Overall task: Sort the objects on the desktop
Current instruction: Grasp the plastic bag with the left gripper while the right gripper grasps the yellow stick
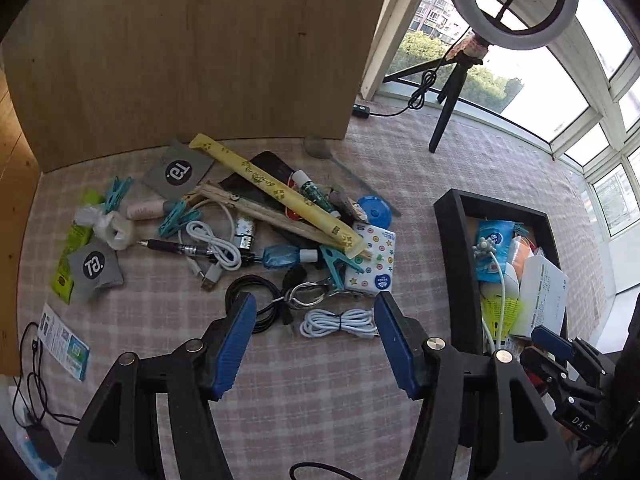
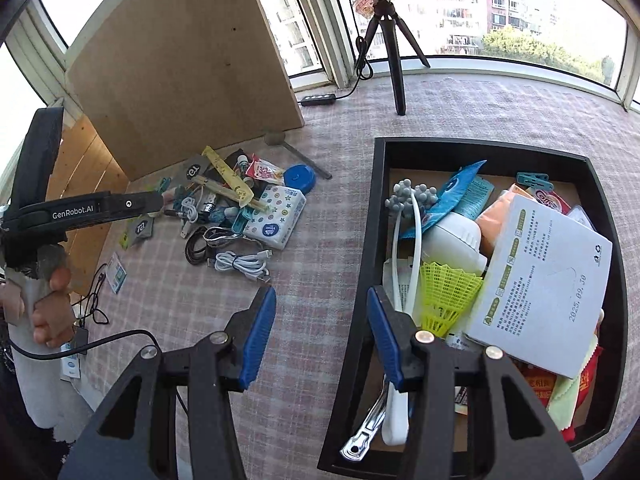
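A heap of small objects lies on the checked cloth: a bundled white cable (image 1: 340,323) (image 2: 242,265), a coiled black cable (image 1: 256,304), a patterned tissue pack (image 1: 374,260) (image 2: 276,214), a long yellow wrapper (image 1: 276,192), a black pen (image 1: 188,249), teal clips and a blue round lid (image 1: 374,211). A black tray (image 1: 454,248) (image 2: 370,240) at the right holds a yellow shuttlecock (image 2: 448,294), a white box (image 2: 544,280) and packets. My left gripper (image 1: 316,344) is open and empty just before the white cable. My right gripper (image 2: 322,336) is open and empty over the tray's left wall.
A wooden board (image 1: 192,48) stands behind the heap. A ring light on a black tripod (image 1: 452,96) (image 2: 394,56) stands at the back by the window. A spoon (image 1: 340,164) lies behind the heap. Leaflets (image 1: 64,340) and black wires lie at the left edge.
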A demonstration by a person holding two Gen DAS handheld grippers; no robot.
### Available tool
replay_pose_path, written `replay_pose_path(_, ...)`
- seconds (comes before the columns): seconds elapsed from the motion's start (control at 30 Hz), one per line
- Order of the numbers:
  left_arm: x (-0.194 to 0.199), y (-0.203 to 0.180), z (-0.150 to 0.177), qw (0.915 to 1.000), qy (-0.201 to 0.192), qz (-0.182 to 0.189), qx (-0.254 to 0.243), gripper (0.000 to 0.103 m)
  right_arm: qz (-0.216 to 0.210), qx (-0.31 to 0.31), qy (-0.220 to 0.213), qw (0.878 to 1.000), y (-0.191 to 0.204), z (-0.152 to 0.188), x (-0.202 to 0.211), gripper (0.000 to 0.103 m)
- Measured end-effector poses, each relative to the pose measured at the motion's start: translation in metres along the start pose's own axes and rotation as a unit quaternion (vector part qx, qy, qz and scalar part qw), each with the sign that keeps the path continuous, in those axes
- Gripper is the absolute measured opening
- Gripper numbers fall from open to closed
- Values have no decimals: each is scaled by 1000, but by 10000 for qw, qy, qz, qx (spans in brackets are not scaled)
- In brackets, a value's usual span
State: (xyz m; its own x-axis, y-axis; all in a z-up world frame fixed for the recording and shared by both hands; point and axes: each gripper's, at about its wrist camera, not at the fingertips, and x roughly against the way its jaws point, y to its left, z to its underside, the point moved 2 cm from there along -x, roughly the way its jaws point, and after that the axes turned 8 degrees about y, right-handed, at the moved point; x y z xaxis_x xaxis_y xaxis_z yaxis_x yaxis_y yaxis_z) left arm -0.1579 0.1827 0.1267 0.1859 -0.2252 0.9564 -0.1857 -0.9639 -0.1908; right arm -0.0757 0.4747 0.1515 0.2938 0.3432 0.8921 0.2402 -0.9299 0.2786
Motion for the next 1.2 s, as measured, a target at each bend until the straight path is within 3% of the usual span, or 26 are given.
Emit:
replay_pose_path(0.2,4,104,12,9956,-40,-314,881,58,-38,353,179,9992,29,-15,-26,47)
replay_pose_path(0.5,8,203,3,9839,-146,-495,1712,55,105,754,467,9960,70,-52,-55,47)
replay_pose_path(0.67,-2,224,-11,9834,2,-514,1742,51,-35,1225,559,9909,104,-76,-66,47)
replay_pose_path(0.9,-32,224,-27,9779,312,-129,2063,51,-216,1811,817,9798,152,-115,-100,46)
replay_pose_path(1.0,-47,220,-34,9747,375,-20,2205,51,-247,2066,1051,9724,167,-129,-124,41)
replay_pose_path(1.1,-58,218,-42,9711,393,65,2352,51,-133,2311,1275,9644,180,-139,-148,30)
replay_pose_path(1.2,-67,217,-50,9685,430,93,2451,51,102,2462,1284,9606,186,-149,-165,28)
